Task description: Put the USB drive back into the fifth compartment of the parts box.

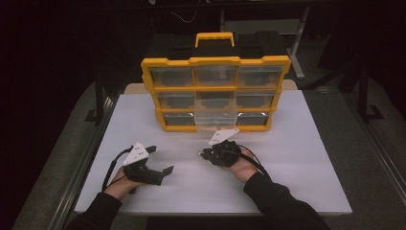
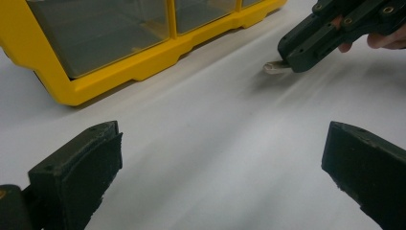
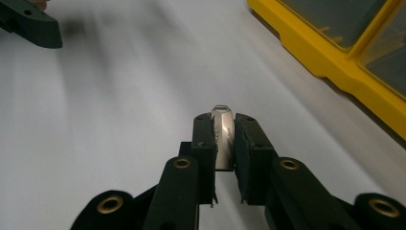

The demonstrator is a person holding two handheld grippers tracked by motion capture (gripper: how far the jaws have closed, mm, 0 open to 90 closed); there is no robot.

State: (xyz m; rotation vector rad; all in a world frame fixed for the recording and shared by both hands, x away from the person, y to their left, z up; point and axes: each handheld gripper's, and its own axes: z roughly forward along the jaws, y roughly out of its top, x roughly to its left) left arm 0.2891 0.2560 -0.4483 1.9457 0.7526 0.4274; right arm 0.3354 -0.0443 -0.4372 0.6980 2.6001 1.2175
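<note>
A yellow organiser (image 1: 215, 61) with clear drawers stands upright at the back of the white table (image 1: 297, 158). Its middle drawer (image 1: 215, 115) is pulled out toward me. My right gripper (image 3: 223, 125) is shut on a small flat silver metal piece (image 3: 221, 136), whose end sticks out past the pads. From the high view this gripper (image 1: 202, 153) hovers just in front of the open drawer, pointing left. The left gripper view shows the metal piece (image 2: 273, 68) a little above the table. My left gripper (image 2: 220, 143) is wide open with nothing in it, low over the table at front left (image 1: 161, 159).
The organiser's yellow base (image 2: 119, 72) lies close ahead of the left gripper, and its lower edge (image 3: 335, 62) runs along the right gripper's right side. Dark floor and metal frames surround the table.
</note>
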